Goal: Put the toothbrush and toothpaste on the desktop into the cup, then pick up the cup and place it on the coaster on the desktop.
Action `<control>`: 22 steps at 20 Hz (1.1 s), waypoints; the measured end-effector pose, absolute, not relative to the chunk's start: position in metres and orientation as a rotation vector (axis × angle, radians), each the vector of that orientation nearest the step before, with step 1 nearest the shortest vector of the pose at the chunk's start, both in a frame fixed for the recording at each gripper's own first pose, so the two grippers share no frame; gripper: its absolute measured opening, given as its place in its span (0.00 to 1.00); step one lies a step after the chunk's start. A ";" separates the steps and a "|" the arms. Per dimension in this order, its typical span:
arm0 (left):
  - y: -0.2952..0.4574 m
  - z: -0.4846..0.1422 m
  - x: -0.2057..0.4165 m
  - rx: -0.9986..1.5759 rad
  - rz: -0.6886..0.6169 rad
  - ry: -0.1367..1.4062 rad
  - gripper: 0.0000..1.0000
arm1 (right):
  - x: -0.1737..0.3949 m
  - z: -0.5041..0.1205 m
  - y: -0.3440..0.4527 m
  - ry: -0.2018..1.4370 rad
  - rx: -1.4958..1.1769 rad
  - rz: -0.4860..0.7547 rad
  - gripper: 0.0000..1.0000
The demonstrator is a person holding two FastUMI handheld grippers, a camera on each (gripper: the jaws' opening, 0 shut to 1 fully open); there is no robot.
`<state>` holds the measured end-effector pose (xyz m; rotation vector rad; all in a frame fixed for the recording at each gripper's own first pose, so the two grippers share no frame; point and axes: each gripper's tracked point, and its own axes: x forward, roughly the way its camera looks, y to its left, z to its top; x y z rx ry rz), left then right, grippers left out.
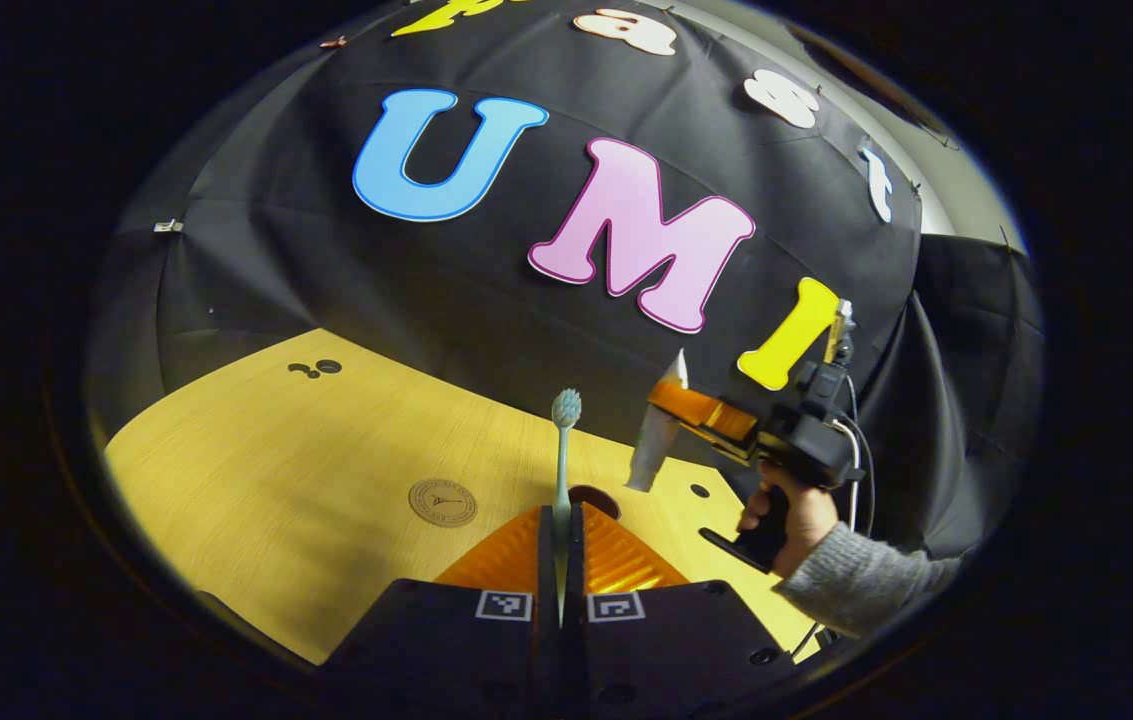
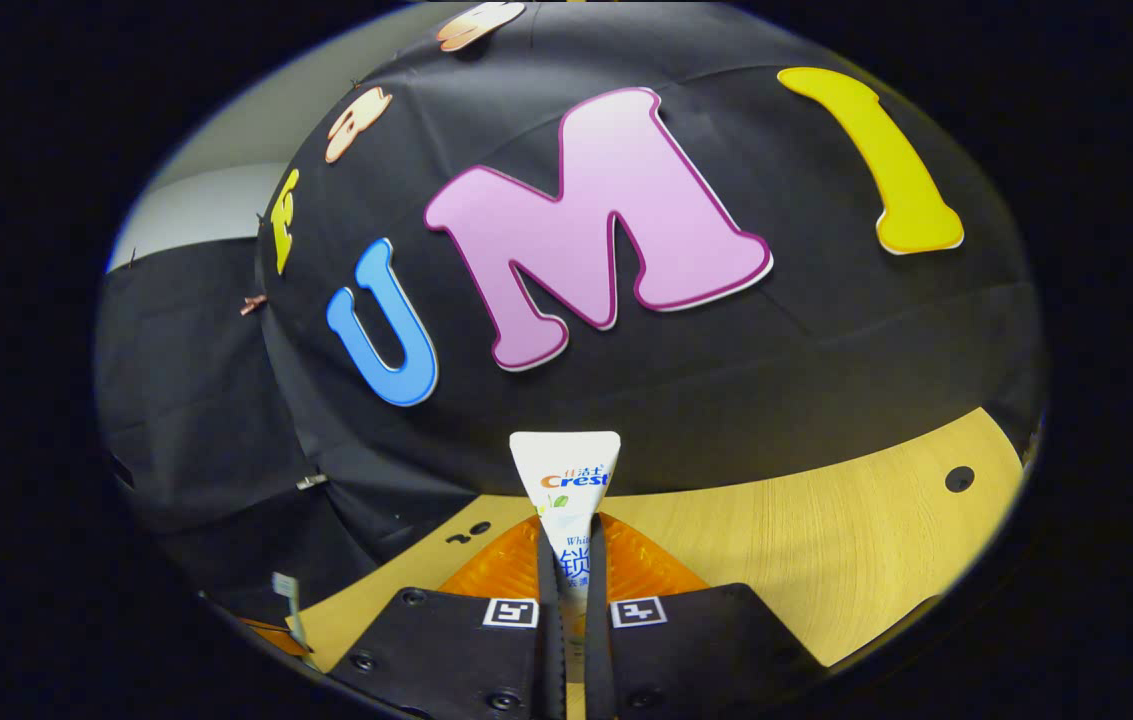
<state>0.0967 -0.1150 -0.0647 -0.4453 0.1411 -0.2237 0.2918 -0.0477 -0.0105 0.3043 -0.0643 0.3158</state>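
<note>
With our left gripper (image 1: 560, 560) clamped on the upright toothbrush (image 1: 563, 450) and our right gripper (image 2: 572, 590) clamped on the toothpaste tube (image 2: 566, 490), we should lower each straight into the cup (image 1: 594, 497) just ahead on the counter (image 1: 306, 470), coaster (image 1: 442, 501) alongside.

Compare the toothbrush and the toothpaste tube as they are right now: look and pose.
The toothbrush is thin and pale blue with a bristled head; the toothpaste tube is wide, flat and white with print. The toothbrush stands upright, bristles up, in the left gripper; the tube stands with its crimped end up in the right gripper. Both are clamped between fingers, off the desktop.
</note>
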 end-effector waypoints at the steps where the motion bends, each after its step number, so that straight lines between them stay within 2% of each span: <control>1: -0.117 -0.068 0.097 -0.452 -0.222 0.146 0.06 | 0.301 -0.020 -0.042 -0.047 0.288 0.315 0.11; 10: -0.116 -0.084 0.101 -0.480 -0.183 0.169 0.06 | 0.340 -0.106 -0.036 0.084 0.222 0.289 0.11; 14: -0.118 -0.086 0.106 -0.476 -0.175 0.174 0.06 | 0.337 -0.111 -0.035 0.075 0.222 0.279 0.11; 17: -0.121 -0.088 0.109 -0.473 -0.174 0.179 0.06 | 0.333 -0.118 -0.033 0.091 0.194 0.269 0.14; 18: -0.123 -0.087 0.110 -0.472 -0.175 0.179 0.06 | 0.331 -0.122 -0.036 0.101 0.170 0.261 0.18; 19: -0.125 -0.088 0.110 -0.468 -0.176 0.179 0.06 | 0.330 -0.133 -0.036 0.120 0.140 0.251 0.13; 21: -0.127 -0.089 0.112 -0.462 -0.177 0.186 0.06 | 0.326 -0.130 -0.041 0.104 0.133 0.250 0.29; 22: -0.128 -0.087 0.113 -0.463 -0.179 0.185 0.06 | 0.329 -0.131 -0.041 0.115 0.143 0.246 0.20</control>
